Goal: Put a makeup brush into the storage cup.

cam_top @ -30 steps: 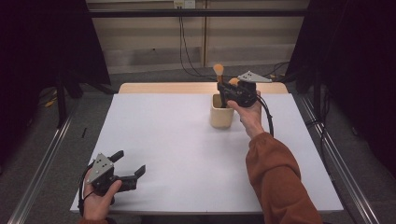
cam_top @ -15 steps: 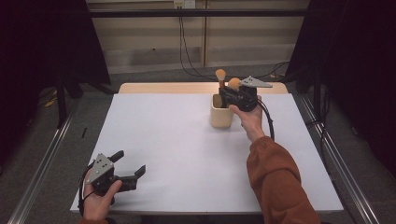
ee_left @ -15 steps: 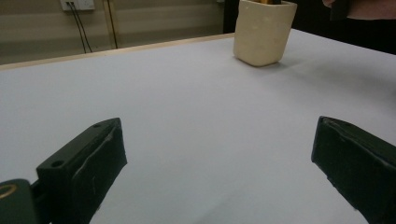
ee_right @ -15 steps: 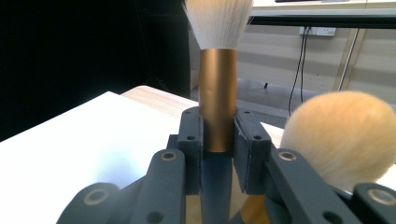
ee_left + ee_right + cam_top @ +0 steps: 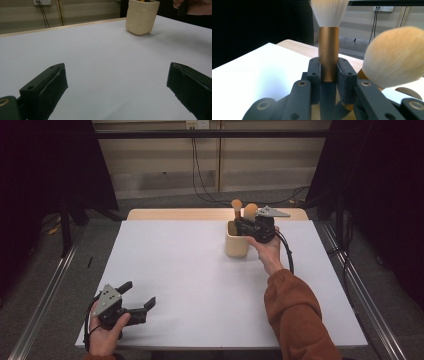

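A cream cup (image 5: 236, 245) stands on the white table (image 5: 175, 270) at the far right of middle. My right gripper (image 5: 241, 224) hovers just over the cup's mouth, shut on the copper ferrule of a makeup brush (image 5: 236, 206) that stands upright, bristles up. The right gripper view shows the pads (image 5: 344, 72) clamping that brush (image 5: 328, 50). A second, rounder brush (image 5: 393, 57) stands beside it, its handle going down towards the cup. My left gripper (image 5: 140, 294) rests at the near left, open, nothing between its fingers (image 5: 47, 90). The cup (image 5: 142, 17) is far ahead of it.
A bare wooden strip (image 5: 170, 214) runs along the table's far edge. Metal rails (image 5: 45, 300) flank the table on the floor, and cables (image 5: 200, 175) hang down the back wall. The right gripper's cable (image 5: 287, 250) trails beside the sleeve.
My right gripper has sunk a little towards the cup with the brush still in it. The left gripper has stayed where it was.
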Action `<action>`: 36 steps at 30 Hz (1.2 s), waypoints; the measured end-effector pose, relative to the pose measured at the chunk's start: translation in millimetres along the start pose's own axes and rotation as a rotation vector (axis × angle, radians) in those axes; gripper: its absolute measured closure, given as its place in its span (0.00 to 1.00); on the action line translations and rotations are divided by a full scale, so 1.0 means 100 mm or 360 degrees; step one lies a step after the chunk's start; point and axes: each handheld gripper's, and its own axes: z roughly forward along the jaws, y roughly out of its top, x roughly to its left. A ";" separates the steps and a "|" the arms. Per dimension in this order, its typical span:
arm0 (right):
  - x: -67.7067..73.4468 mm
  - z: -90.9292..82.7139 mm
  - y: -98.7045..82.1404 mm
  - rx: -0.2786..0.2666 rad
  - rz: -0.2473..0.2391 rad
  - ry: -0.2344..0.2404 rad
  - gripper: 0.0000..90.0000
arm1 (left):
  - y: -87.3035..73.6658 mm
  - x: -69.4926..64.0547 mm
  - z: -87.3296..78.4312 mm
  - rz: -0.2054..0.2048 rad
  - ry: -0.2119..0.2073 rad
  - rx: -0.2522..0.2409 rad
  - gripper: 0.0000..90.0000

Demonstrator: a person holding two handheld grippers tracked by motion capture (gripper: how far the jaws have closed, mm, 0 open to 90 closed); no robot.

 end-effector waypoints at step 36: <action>0.02 -0.10 -0.20 0.0092 0.0049 0.0014 0.56 | 0.00 -0.01 0.00 -0.0001 0.0001 -0.0002 0.03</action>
